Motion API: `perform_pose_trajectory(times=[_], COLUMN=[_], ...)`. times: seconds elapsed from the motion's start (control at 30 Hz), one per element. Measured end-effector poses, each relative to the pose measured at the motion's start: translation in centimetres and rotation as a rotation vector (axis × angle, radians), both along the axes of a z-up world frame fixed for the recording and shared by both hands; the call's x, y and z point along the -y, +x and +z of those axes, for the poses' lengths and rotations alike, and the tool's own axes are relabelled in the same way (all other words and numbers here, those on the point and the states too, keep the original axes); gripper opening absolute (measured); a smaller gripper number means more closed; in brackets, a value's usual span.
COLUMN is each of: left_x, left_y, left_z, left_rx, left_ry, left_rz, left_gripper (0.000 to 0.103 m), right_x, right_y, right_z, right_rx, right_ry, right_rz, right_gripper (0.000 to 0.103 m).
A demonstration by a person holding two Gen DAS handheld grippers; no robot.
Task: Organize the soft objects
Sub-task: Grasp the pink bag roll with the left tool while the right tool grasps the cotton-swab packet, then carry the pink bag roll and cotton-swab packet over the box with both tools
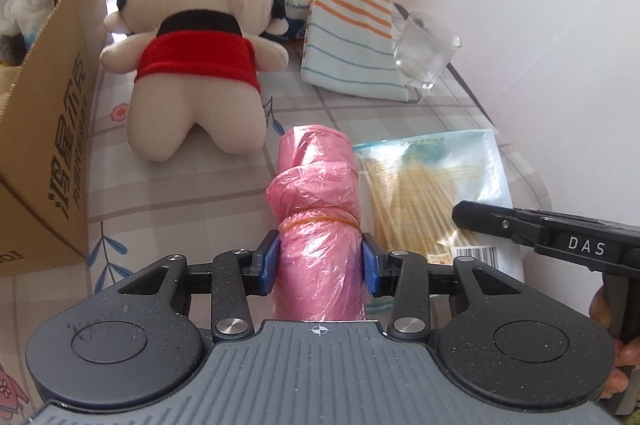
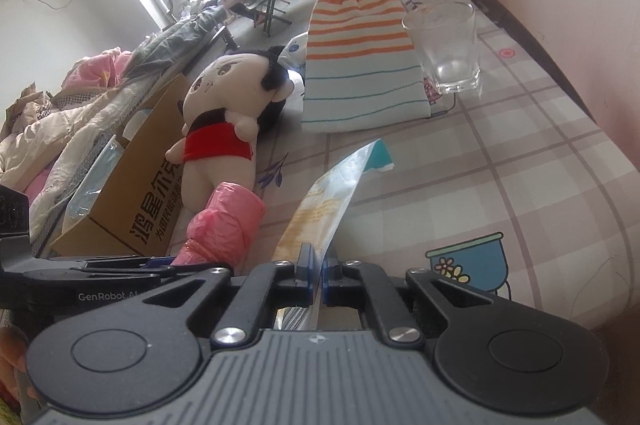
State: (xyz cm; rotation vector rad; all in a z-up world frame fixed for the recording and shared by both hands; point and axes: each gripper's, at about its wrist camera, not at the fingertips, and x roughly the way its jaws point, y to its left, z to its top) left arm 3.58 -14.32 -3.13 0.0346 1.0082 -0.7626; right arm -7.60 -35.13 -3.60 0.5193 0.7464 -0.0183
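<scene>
While cardboard box borders left, checked tablecloth lies bare.

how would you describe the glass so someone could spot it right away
Start at the checked tablecloth and go to its far side near the wall. Beside the striped folded cloth stands the drinking glass, the only clear, hard item among soft things.

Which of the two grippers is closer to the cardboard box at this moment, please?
Left. The left gripper, shut on the pink bag roll, sits just beside the cardboard box. The right gripper, shut on the flat packet, is beyond the roll, farther from the box.
</scene>
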Motion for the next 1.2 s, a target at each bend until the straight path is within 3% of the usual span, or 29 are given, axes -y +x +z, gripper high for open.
perform_pose_trajectory(times=[0.33,0.67,0.93,1.2], left_x=[-1.6,-5.4,-11.2,-16.3], left_y=[-1.3,-2.1,-1.7,0.9], left_z=[1.8,5.6,9.9,13.1], left_rx=[0.046,0.132,0.247,0.337], left_ry=[-0.047,-0.138,-0.189,-0.177], left_rz=[0.015,0.068,0.189,0.332], left_gripper=[0.039,0.039,0.039,0.039], right_x=[-1.0,-3.3,-7.2,-12.9], right_y=[-1.5,-1.8,0.3,5.8], right_z=[2.5,6.9,12.1,16.3], right_rx=[0.041,0.126,0.261,0.376], right_ry=[-0.056,-0.125,-0.170,-0.174], right_rz=[-0.008,0.030,0.150,0.314], right_gripper=[0.002,0.002,0.002,0.002])
